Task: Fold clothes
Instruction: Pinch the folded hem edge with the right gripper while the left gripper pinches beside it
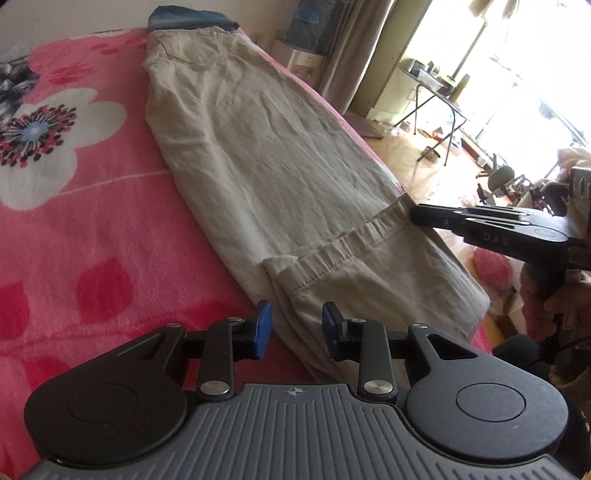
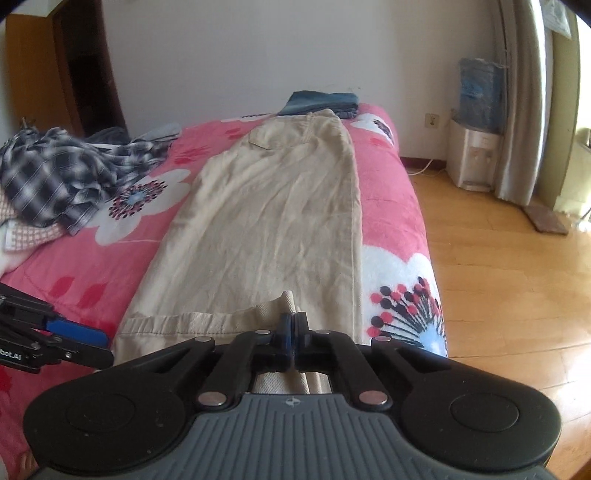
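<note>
Beige trousers (image 1: 258, 147) (image 2: 266, 221) lie lengthwise on a pink flowered blanket (image 1: 74, 229) (image 2: 391, 206), waistband far away, leg hems near me. My right gripper (image 2: 293, 332) is shut on the hem, and a pinch of cloth rises just beyond its pads. From the left wrist it comes in from the right, the right gripper (image 1: 419, 218) meeting the hem's right end. My left gripper (image 1: 297, 328) stands open at the hem's left corner; cloth lies between its blue pads (image 1: 263, 328), which do not press it. In the right wrist view the left gripper (image 2: 103, 343) sits beside that corner.
Folded blue jeans (image 1: 192, 16) (image 2: 321, 101) lie past the waistband. A crumpled plaid shirt (image 2: 62, 173) is heaped at the left of the bed. Right of the bed are wooden floor (image 2: 517, 277), a water dispenser (image 2: 476, 147) and a folding table (image 1: 436, 92). A hand (image 1: 535, 306) holds the right gripper.
</note>
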`<state>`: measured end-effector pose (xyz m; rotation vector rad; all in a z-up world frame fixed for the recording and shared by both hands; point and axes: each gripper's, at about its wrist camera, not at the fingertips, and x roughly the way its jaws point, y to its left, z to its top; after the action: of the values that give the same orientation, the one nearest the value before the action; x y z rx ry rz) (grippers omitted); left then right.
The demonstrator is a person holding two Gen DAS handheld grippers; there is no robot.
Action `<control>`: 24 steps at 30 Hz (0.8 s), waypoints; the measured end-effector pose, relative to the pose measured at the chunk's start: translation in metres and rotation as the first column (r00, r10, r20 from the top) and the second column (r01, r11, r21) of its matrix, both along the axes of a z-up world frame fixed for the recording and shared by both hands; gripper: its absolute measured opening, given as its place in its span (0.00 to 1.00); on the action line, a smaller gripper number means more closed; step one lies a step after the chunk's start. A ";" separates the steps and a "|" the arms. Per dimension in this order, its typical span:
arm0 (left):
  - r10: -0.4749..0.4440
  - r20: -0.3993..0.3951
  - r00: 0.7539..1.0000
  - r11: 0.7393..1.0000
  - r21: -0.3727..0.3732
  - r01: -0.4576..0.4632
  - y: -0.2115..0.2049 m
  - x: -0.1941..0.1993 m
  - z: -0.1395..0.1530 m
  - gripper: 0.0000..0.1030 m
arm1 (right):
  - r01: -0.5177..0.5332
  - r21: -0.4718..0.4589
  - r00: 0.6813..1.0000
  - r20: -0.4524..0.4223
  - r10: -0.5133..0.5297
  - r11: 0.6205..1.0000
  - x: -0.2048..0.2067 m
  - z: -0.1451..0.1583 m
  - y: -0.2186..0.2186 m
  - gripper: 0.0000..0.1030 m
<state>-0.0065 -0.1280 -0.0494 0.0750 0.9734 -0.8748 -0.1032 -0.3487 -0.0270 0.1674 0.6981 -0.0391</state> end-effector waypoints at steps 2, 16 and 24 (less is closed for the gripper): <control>0.003 0.005 1.000 1.000 -0.006 -0.003 0.006 0.000 0.003 0.29 | 0.009 0.015 1.000 0.020 -0.009 1.000 0.001 0.001 -0.002 0.00; -0.022 -0.033 0.999 1.000 -0.007 0.021 -0.002 0.004 0.001 0.29 | 0.072 0.084 0.997 -0.033 -0.070 0.994 0.004 -0.019 -0.009 0.01; -0.004 -0.053 0.999 1.000 0.019 0.005 -0.009 0.013 -0.009 0.29 | 0.085 0.084 0.996 -0.039 -0.082 0.993 0.005 -0.021 -0.006 0.01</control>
<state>0.0064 -0.1372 -0.0582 0.0707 1.0321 -0.8753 -0.0983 -0.3551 -0.0475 0.2789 0.7285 -0.0925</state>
